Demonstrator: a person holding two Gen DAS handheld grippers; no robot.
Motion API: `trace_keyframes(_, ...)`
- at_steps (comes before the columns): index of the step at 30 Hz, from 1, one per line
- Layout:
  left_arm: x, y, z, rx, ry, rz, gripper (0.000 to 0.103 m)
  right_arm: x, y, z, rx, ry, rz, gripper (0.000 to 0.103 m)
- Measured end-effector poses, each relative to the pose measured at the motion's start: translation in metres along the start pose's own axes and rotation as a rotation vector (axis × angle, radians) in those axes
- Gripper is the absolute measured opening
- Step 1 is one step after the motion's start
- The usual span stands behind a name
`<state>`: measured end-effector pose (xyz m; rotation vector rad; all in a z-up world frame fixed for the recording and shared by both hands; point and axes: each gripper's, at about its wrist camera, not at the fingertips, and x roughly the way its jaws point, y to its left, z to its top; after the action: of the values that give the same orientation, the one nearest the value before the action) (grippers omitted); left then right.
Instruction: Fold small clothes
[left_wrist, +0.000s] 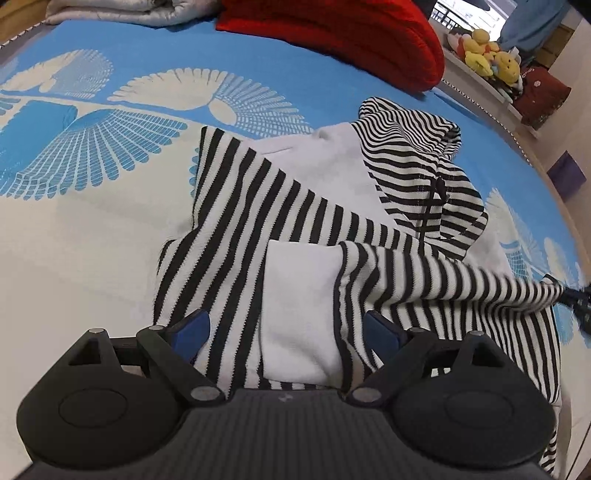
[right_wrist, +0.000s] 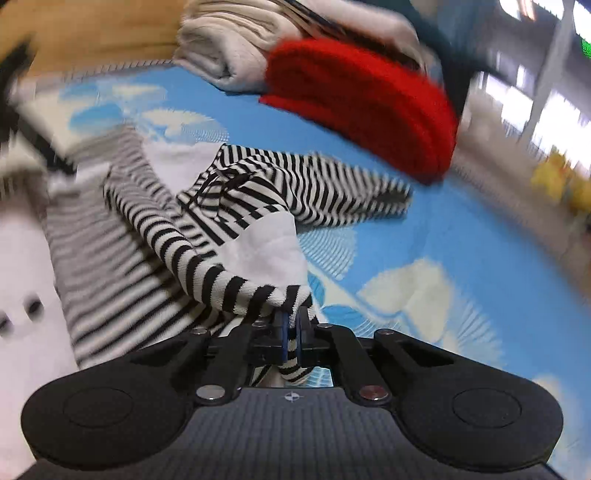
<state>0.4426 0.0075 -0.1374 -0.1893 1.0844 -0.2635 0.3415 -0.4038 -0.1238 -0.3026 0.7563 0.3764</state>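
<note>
Fingers of the left gripper (left_wrist: 286, 332), blue-padded, spread wide over the black-and-white striped knit garment with white panels (left_wrist: 295, 229), one pad on each side of a white pocket-like panel (left_wrist: 301, 314), gripping nothing visibly. Right gripper (right_wrist: 291, 325) has its blue fingers (right_wrist: 283, 334) pinched nearly together on a striped edge of the same garment, cloth bunched just ahead of the tips and a strip hanging down between them. In the left wrist view that striped edge stretches taut toward the right side of the frame. Garment lies crumpled on the blue bed cover with white fan print (left_wrist: 110, 155); its striped hood with dark drawstring sits at the far side, a sleeve trailing right in the right wrist view. Beyond it, a folded red knit item (left_wrist: 351, 40) and a folded pale grey quilted blanket (left_wrist: 122, 11) rest on the cover near the far edge. Yellow plush toys (left_wrist: 487, 55) sit on a ledge off the bed, far right. Right view heavily motion-blurred.
</note>
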Motion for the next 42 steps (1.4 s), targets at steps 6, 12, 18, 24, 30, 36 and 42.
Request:
trace_keyframes(6, 0.002, -0.002, -0.001, 0.023, 0.001, 0.008, 0.093, 0.016, -0.081, 0.023, 0.217, 0.193, 0.205, 0.003)
trace_keyframes(12, 0.006, -0.006, -0.003, 0.042, 0.008, 0.015, 0.093, 0.036, -0.093, 0.053, 0.216, 0.207, 0.200, 0.002)
trace_keyframes(18, 0.008, -0.007, -0.004, 0.049, 0.007, 0.010, 0.093, 0.049, -0.088, 0.080, 0.197, 0.138, -0.007, 0.002)
trace_keyframes(24, 0.010, -0.004, 0.003, 0.004, 0.007, -0.047, 0.093, 0.003, -0.081, 0.005, 0.221, 0.031, -0.002, 0.076)
trace_keyframes(30, 0.023, -0.017, 0.010, 0.012, 0.009, -0.066, 0.093, -0.004, -0.068, -0.062, 0.286, 0.003, 0.050, 0.064)
trace_keyframes(36, 0.037, -0.036, 0.005, 0.086, 0.003, -0.082, 0.101, 0.027, -0.050, -0.052, 0.198, -0.021, 0.107, 0.015)
trace_keyframes(42, 0.039, -0.042, 0.006, 0.157, -0.005, -0.086, 0.069, 0.021, -0.069, -0.016, 0.061, -0.032, 0.148, 0.000)
